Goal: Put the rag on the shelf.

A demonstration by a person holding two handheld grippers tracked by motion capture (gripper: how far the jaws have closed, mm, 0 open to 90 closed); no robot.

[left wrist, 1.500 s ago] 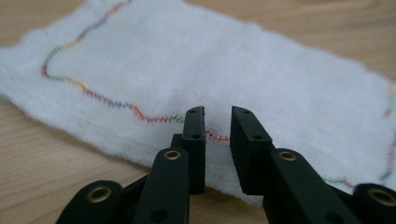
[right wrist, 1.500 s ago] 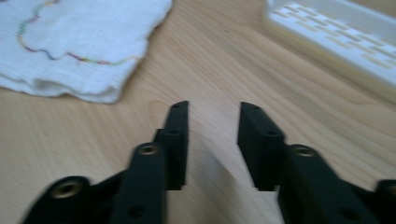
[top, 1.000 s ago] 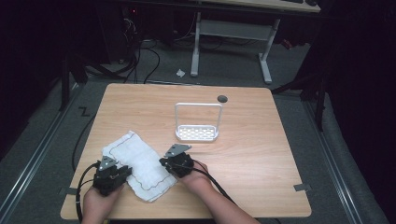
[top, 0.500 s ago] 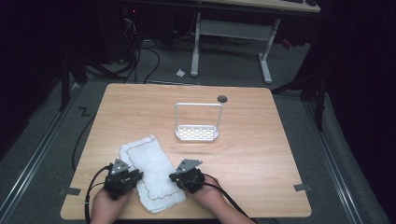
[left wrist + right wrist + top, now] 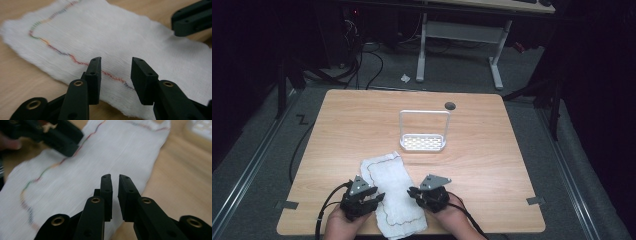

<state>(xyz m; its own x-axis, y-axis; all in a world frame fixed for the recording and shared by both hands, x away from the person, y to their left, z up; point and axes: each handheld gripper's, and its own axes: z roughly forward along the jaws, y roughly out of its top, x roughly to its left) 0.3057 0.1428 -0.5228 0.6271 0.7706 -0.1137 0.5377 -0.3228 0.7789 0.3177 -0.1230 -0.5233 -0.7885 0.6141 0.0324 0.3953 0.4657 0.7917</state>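
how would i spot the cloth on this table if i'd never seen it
Start at the wooden table and find the white wire rack standing near its middle. Just nearer the person lies the cloth, flat, between the left gripper and the right gripper. It is the one soft white thing, edged with a wavy multicoloured stitch line.

One white cloth (image 5: pixel 393 195), soft and finely ribbed, lies flat on the counter (image 5: pixel 492 165) near its front edge, set between the two hands. It is folded or laid into a long strip running from the front edge away toward the middle, tilted slightly leftward at its far end. A wavy line of multicoloured stitching follows its border. Its near end reaches the counter's front edge.
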